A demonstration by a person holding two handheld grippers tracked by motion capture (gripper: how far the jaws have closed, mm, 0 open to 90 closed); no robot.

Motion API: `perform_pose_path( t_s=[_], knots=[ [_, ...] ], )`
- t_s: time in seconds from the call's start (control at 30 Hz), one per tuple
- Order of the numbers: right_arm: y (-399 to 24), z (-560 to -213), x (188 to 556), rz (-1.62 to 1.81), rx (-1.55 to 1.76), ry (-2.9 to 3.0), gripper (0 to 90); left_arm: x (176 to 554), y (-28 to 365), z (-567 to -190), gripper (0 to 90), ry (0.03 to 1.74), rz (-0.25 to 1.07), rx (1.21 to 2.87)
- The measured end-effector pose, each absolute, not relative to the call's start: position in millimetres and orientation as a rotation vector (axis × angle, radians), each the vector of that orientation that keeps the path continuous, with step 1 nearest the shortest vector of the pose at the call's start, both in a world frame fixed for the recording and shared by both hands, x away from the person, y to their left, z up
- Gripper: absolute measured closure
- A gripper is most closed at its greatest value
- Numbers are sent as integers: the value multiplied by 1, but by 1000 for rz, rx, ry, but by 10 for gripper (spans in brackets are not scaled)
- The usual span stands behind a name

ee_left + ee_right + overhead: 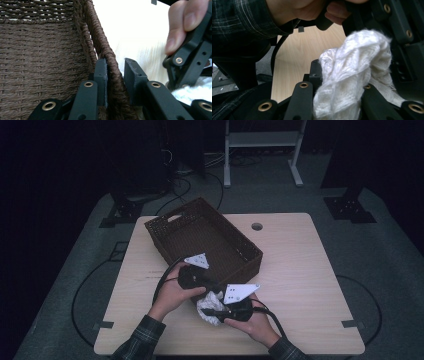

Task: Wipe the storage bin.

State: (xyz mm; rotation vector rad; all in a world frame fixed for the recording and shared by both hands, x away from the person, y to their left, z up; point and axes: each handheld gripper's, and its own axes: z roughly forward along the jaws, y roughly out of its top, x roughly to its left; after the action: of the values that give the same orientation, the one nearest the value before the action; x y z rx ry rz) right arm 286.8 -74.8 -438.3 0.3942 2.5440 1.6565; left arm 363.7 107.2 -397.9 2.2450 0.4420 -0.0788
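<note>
Dark brown woven basket [165, 226], seemingly white cloth [352, 75]

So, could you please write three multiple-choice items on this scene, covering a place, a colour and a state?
1. Where does the left gripper sit?
A. astride the basket wall
B. on the floor
C. at the table's far edge

2. What colour is the cloth?
A. red
B. white
C. green

3. What is the right gripper doing?
A. resting open on bare table
B. lying inside the basket
C. holding the cloth

Answers:
1 A, its fingers flank the woven rim.
2 B, white fibres show.
3 C, the cloth sits bunched between its fingers.
</note>
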Motion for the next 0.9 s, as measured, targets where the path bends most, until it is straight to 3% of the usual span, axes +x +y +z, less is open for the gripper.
perform_pose_path(
  t_s=[0.9],
  knots=[
    [-72, -485, 303, 1444, 478, 2709, 752, 363, 107, -398, 719, 443, -79, 2245]
  ],
)
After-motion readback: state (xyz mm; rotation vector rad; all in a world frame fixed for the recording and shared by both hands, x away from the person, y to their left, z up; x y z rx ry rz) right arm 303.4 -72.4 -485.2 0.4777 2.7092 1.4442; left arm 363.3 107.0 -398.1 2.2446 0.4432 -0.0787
